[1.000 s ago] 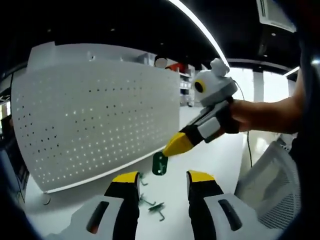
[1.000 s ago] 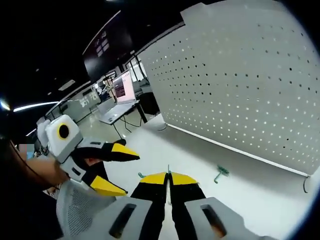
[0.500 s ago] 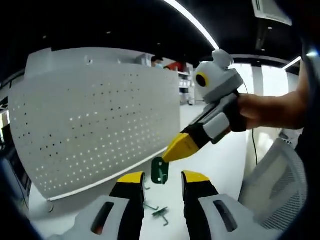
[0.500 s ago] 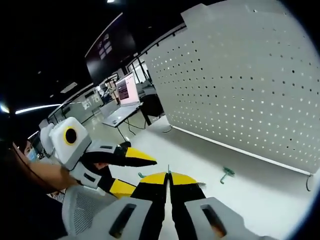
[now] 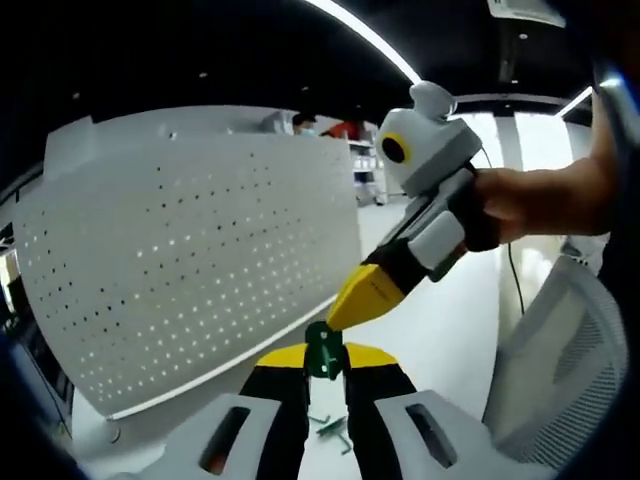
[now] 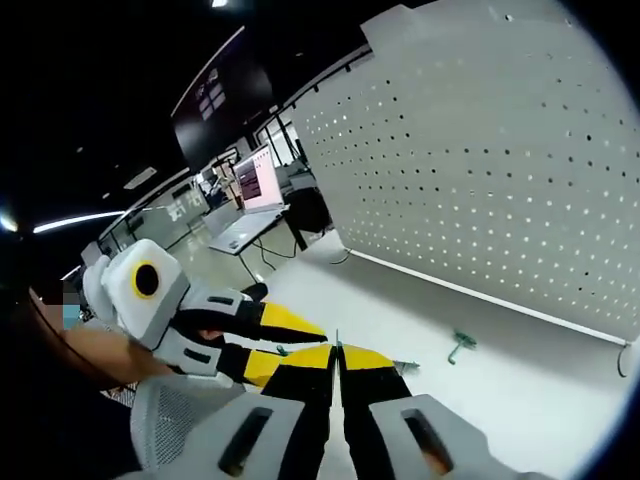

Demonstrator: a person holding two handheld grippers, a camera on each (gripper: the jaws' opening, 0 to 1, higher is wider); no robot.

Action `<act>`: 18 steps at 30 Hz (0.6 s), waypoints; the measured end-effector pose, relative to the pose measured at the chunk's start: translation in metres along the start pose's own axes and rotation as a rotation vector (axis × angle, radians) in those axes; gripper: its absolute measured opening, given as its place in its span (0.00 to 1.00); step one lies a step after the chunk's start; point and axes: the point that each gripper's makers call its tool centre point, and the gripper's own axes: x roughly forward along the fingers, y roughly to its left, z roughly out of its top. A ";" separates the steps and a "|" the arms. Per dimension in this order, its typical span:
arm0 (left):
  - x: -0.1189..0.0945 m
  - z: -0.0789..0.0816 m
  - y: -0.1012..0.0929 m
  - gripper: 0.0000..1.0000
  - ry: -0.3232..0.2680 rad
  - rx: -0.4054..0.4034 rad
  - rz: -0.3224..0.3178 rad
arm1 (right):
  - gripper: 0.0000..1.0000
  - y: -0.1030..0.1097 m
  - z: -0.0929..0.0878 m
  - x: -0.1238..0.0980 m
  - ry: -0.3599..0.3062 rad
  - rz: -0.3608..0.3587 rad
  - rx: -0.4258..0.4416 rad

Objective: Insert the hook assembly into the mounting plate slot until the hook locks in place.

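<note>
In the left gripper view, the white pegboard (image 5: 190, 260) stands upright along the far left part of the white bench (image 5: 450, 330), its rows of small holes running toward the bench's left edge. The left gripper (image 5: 325, 358) rises from the bottom with its yellow-tipped jaws drawn close on either side of a small green plate (image 5: 322, 348), which sits between them; whether they actually press on it cannot be told. The right gripper (image 5: 338, 318) reaches in from the right, held by a hand (image 5: 535, 200), with its yellow tip touching the top of the green plate. Below, on the bench between the left jaws, lie loose green hooks (image 5: 330, 428). A mesh chair back (image 5: 560, 380) stands at the right. In the right gripper view, the left gripper (image 6: 300, 340) comes in from the left, its yellow tips meeting the right gripper (image 6: 337, 352), whose jaws are clamped tight on a thin green edge. One green hook (image 6: 460, 345) lies on the bench (image 6: 520, 380) near the foot of the pegboard (image 6: 480, 170).
</note>
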 end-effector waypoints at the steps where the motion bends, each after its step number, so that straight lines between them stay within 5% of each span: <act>1: 0.000 0.000 0.000 0.11 0.000 0.004 -0.002 | 0.00 0.000 0.000 0.000 0.000 0.001 0.001; 18: 0.001 0.001 -0.001 0.05 -0.004 -0.001 -0.003 | 0.00 0.003 0.000 0.000 -0.004 0.011 0.020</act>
